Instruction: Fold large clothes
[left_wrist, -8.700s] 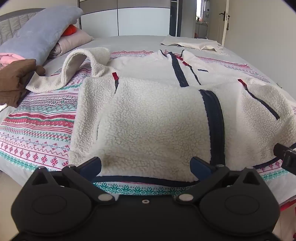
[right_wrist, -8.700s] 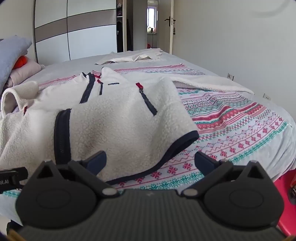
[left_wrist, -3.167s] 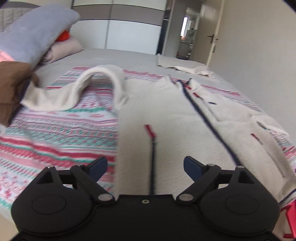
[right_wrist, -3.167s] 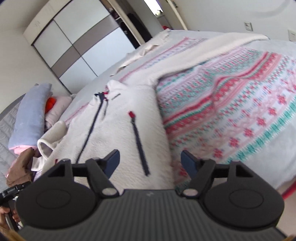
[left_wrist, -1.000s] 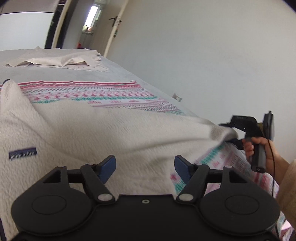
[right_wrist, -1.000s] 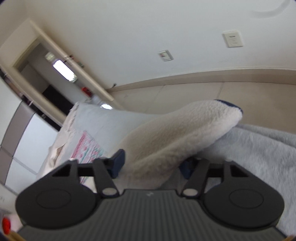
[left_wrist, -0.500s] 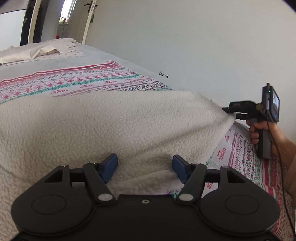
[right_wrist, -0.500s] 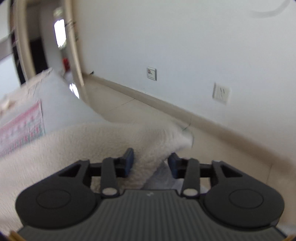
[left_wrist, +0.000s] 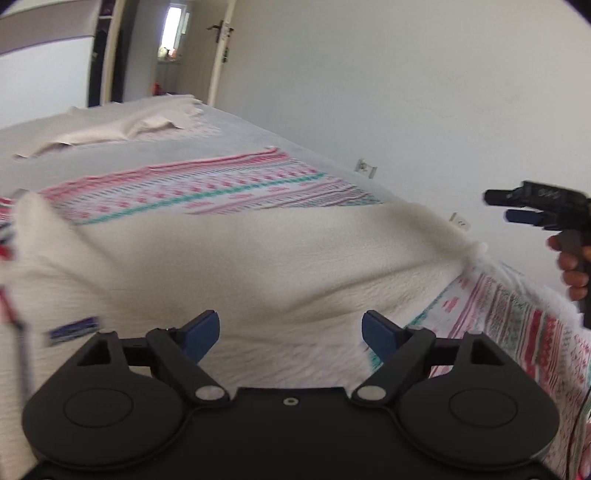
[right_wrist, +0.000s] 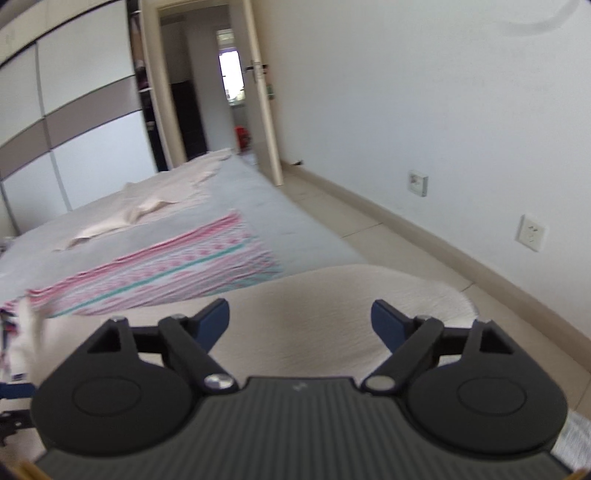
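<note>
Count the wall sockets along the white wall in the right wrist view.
2. One square white wall socket sits farther along the wall, nearer the open door; the other white wall socket is closer to the camera, at the right. Both are above the skirting. More may be out of frame.

Cream fleece jacket (left_wrist: 258, 254) is lying spread across the bed, filling the middle band of the left wrist frame and running from the left edge to the right. Its long sleeve is stretching toward the right, ending in a fuzzy tip near the mattress edge. Small dark label is showing at lower left, blurred; red and dark trim is showing at the far left edge. In the right wrist frame the same fleece (right_wrist: 317, 310) is sitting lower centre, rounded end pointing right.
</note>
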